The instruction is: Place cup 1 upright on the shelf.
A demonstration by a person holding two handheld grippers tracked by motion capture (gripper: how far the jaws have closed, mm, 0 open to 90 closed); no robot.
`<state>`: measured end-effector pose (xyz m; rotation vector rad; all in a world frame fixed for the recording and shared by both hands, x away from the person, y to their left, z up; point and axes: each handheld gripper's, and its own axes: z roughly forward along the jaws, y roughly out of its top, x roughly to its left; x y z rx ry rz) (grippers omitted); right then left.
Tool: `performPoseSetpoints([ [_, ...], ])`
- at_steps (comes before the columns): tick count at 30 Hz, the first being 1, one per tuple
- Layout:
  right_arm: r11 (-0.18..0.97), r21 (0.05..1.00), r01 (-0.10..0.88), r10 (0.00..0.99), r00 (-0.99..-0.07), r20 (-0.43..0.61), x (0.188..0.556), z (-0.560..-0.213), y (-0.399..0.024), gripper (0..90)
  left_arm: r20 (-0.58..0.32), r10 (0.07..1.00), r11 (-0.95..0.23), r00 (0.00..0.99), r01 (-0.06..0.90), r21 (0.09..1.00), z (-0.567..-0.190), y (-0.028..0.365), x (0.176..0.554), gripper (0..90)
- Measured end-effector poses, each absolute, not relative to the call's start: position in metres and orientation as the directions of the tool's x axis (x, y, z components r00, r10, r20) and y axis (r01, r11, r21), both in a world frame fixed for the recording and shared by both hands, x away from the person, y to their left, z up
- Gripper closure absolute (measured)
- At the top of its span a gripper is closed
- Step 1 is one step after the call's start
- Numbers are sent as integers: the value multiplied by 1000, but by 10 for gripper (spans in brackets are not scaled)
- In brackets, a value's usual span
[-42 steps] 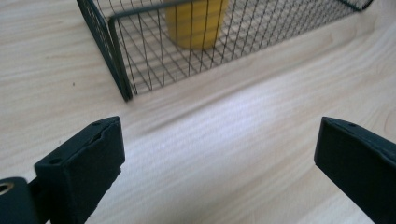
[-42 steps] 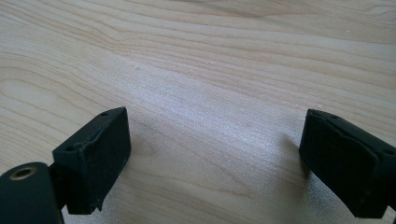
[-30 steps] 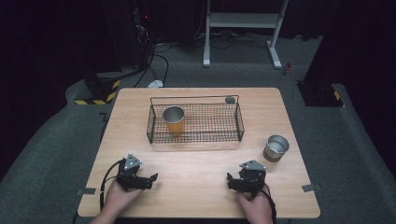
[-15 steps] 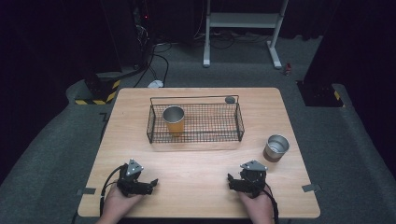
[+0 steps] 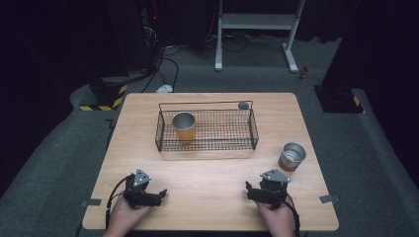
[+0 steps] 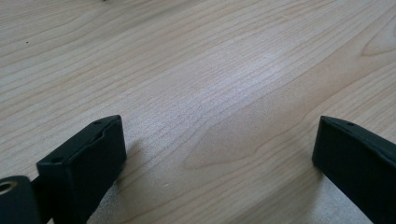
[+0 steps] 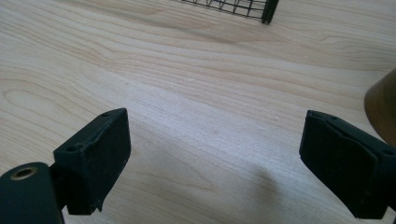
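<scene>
Both grippers rest on the near edge of the desk (image 5: 207, 173) — the left gripper (image 5: 157, 194) at near left, released, its jaws just widening over bare wood. The right gripper (image 5: 252, 190) is released too, nothing between its jaws. Nearest it stands a steel cup (image 5: 292, 156) — just beyond, right of the wire basket (image 5: 247, 129) holding an orange cup (image 5: 184, 127).

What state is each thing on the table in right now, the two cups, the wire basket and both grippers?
Orange cup with a metal rim: upright, standing inside the basket at its left end.
Brown cup with a metal rim: upright on the wooden table, outside the basket to its right.
Black wire basket: upright, holding just the orange cup.
Left gripper: open, nothing between the jaws; they have just been opening.
Right gripper: open, nothing between the jaws.
</scene>
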<state>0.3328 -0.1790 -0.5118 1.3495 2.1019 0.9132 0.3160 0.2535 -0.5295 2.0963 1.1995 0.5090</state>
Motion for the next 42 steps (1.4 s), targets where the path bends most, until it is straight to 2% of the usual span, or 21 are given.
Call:
performPoseSetpoints([
  [28, 186, 783, 594, 961, -275, -20, 328, -497, -237, 91, 3, 860, -365, 510, 610, 703, -530, 254, 317, 10],
  [42, 171, 786, 594, 969, -246, -24, 332, -495, -252, 91, -5, 861, -359, 509, 614, 703, -530, 255, 316, 8],
])
